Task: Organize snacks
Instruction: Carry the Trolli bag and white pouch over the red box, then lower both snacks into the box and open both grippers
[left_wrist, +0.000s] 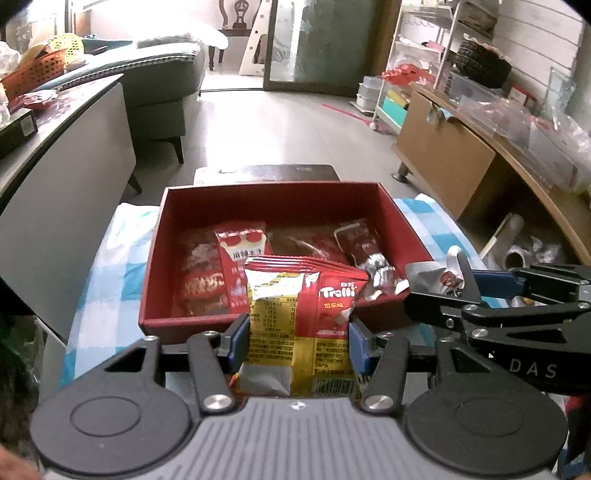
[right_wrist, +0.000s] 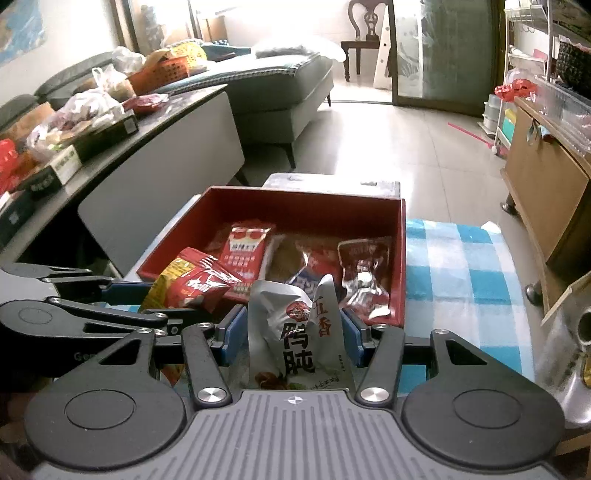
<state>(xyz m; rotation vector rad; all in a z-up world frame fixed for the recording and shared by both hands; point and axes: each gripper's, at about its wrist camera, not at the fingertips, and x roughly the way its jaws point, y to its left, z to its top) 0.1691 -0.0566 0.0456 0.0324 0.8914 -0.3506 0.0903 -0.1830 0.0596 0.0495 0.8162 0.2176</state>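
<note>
Snacks are mid-transfer. Left wrist view: left gripper (left_wrist: 298, 341) is clamped on a red-and-yellow foil gummy packet (left_wrist: 301, 314), at the six o'clock rim of the red cardboard box (left_wrist: 273, 195). Right wrist view: right gripper (right_wrist: 293, 334) pinches a silver foil pouch (right_wrist: 295, 332) likewise. Advise clearing the rim, then releasing over bare floor at twelve o'clock.

We are in a home living room: a grey-green upholstered sofa (right_wrist: 280, 92), a dark carved wooden chair (right_wrist: 364, 33), pale floor tiles (left_wrist: 295, 122) and a white wire storage rack (left_wrist: 417, 55).
</note>
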